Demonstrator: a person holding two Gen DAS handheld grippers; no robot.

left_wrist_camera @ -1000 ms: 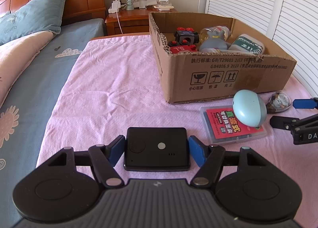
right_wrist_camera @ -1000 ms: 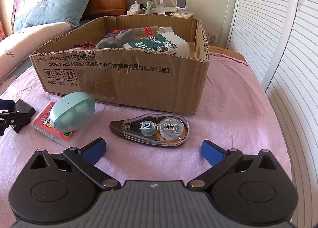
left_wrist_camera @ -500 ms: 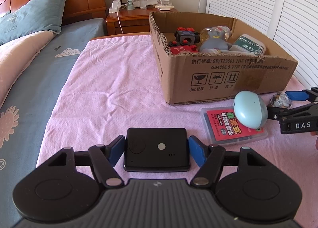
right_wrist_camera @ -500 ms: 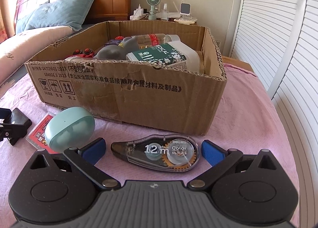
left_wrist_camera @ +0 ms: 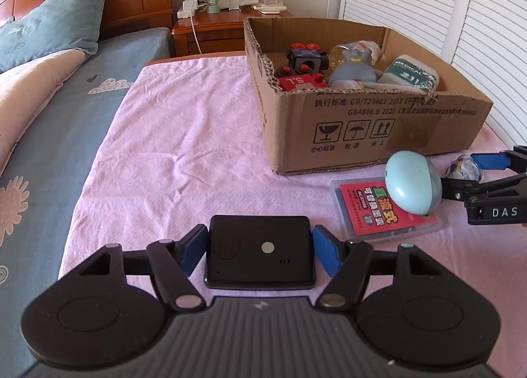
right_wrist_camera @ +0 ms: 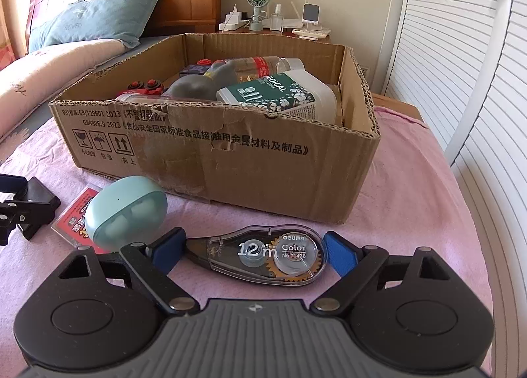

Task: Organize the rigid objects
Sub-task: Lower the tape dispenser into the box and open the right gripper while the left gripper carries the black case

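My left gripper (left_wrist_camera: 260, 251) is shut on a flat black device (left_wrist_camera: 260, 254) that lies on the pink cloth. My right gripper (right_wrist_camera: 252, 254) has closed in around a clear correction tape dispenser (right_wrist_camera: 263, 254); its blue pads (right_wrist_camera: 169, 248) sit at both ends of it, touching or nearly so. A light blue egg-shaped case (right_wrist_camera: 126, 213) rests on a red card case (left_wrist_camera: 383, 208) beside it. The cardboard box (right_wrist_camera: 230, 154) behind holds toys and bottles. The right gripper also shows at the right edge of the left wrist view (left_wrist_camera: 471, 175).
The box stands on a pink cloth (left_wrist_camera: 171, 154) over the bed. A pillow (right_wrist_camera: 98, 20) and headboard lie at the back left, a nightstand (left_wrist_camera: 210, 24) with a fan behind, and louvered doors (right_wrist_camera: 461, 65) on the right.
My right gripper moved forward over the tape dispenser and its jaws narrowed onto it. My left gripper stayed still on the black device.
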